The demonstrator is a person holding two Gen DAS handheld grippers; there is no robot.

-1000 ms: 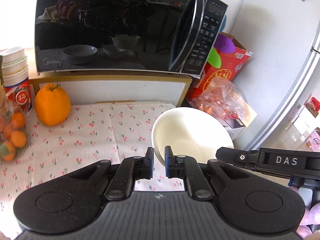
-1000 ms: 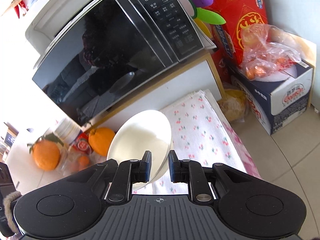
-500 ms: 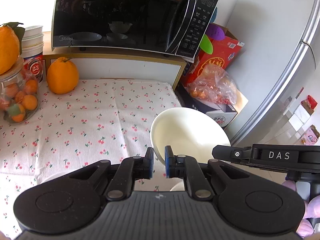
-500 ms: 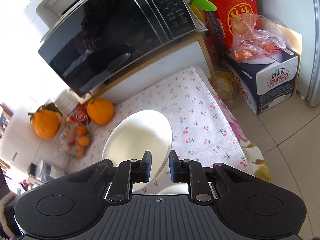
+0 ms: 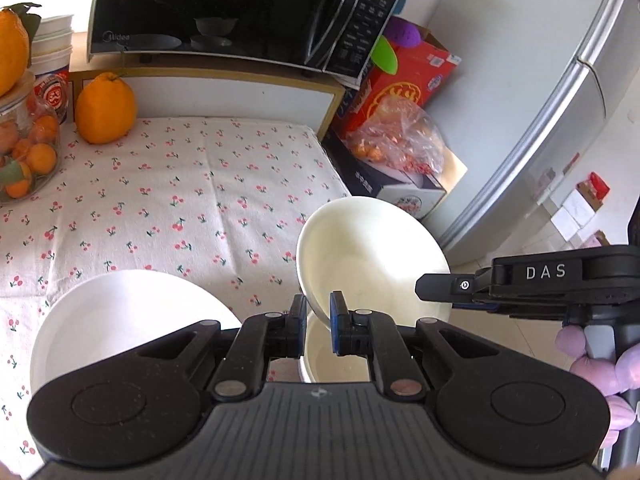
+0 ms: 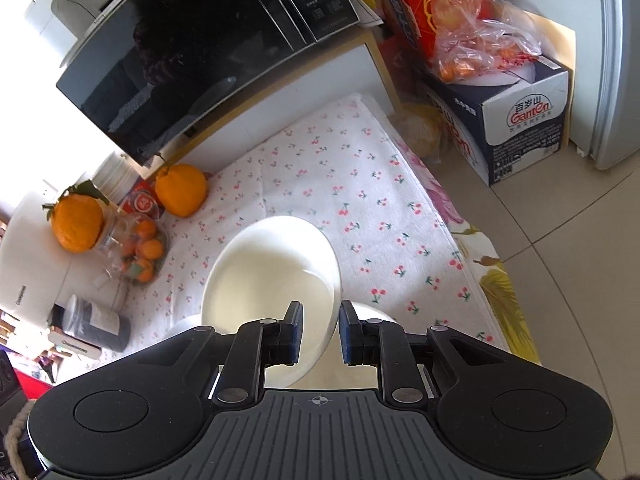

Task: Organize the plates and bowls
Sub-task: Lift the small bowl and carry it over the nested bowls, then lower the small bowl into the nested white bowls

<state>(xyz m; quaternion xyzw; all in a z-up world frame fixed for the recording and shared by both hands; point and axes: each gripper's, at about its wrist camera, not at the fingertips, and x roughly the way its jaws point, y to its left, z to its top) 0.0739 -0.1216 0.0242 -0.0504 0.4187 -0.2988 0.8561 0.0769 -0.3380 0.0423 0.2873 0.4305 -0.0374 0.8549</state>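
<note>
My left gripper [image 5: 318, 326] is shut on the rim of a white bowl [image 5: 372, 256] and holds it tilted above the cherry-print cloth [image 5: 192, 200]. A white plate [image 5: 120, 312] lies on the cloth at the lower left, and another white bowl [image 5: 332, 356] sits right under the held one. My right gripper [image 6: 319, 334] is shut on the rim of the same white bowl [image 6: 272, 280], seen tilted over the cloth [image 6: 360, 200]. The right gripper's body [image 5: 540, 280] shows at the right of the left wrist view.
A black microwave [image 5: 248, 12] stands on a wooden shelf at the back. A large orange [image 5: 105, 108] and a jar of small oranges [image 5: 24, 148] sit at the left. Cardboard boxes with a bag of fruit [image 5: 396, 140] stand on the floor at the right, beside a fridge [image 5: 560, 100].
Both grippers have pulled back and up from the microwave with the bowl between them. The plate and a second bowl have come into view below.
</note>
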